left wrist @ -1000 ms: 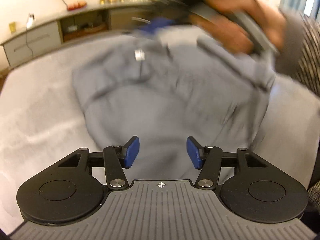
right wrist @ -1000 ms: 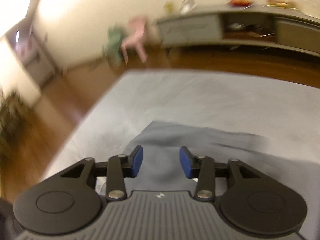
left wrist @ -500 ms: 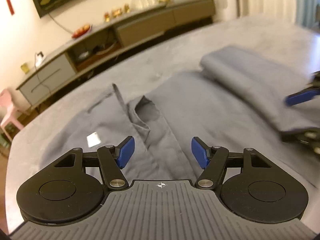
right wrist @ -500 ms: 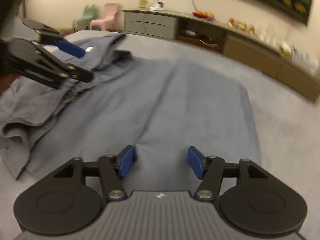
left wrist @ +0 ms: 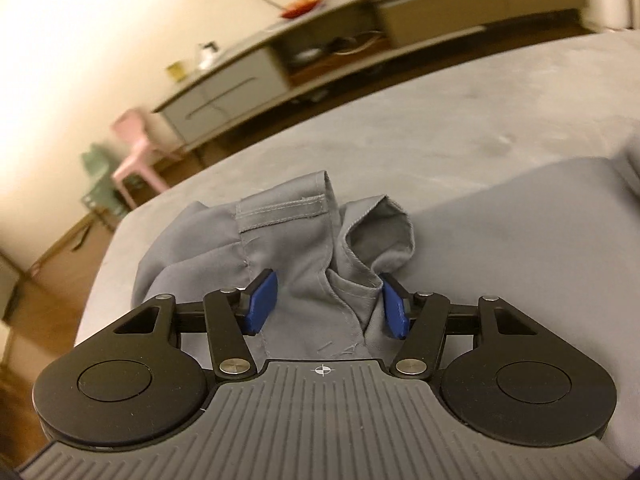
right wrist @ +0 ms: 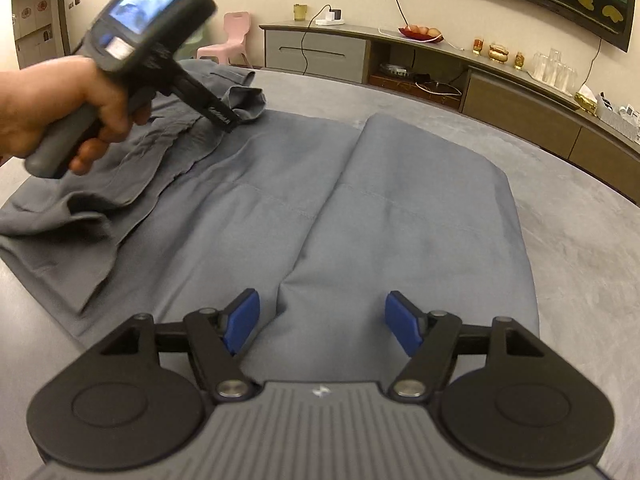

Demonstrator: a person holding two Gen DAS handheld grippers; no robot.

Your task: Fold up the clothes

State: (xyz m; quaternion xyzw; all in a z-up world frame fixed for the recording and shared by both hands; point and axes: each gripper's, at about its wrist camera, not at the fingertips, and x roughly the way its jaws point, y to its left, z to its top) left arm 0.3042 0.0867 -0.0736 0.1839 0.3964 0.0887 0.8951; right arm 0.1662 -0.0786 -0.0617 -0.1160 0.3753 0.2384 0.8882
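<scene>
A grey garment (right wrist: pixel 304 200) lies spread on the grey bed (right wrist: pixel 580 240), partly folded: two long panels lie side by side and a bunched, wrinkled end (right wrist: pixel 120 168) sits at the left. My left gripper (left wrist: pixel 326 306) is open, low over the bunched end (left wrist: pixel 304 240), with raised folds of cloth between its blue pads. In the right wrist view the left gripper's tip (right wrist: pixel 224 118) is among those folds, held by a hand. My right gripper (right wrist: pixel 322 326) is open just above the near end of the right panel, at the seam between the panels.
A long low cabinet (right wrist: pixel 400 64) with small items on top runs along the far wall. A pink chair (left wrist: pixel 136 152) and a green chair (left wrist: pixel 98 184) stand on the wooden floor past the bed's edge (left wrist: pixel 104 260).
My left gripper has moved forward and down into the bunched end of the garment. My right gripper has shifted over the near end of the folded panels. Both stayed open.
</scene>
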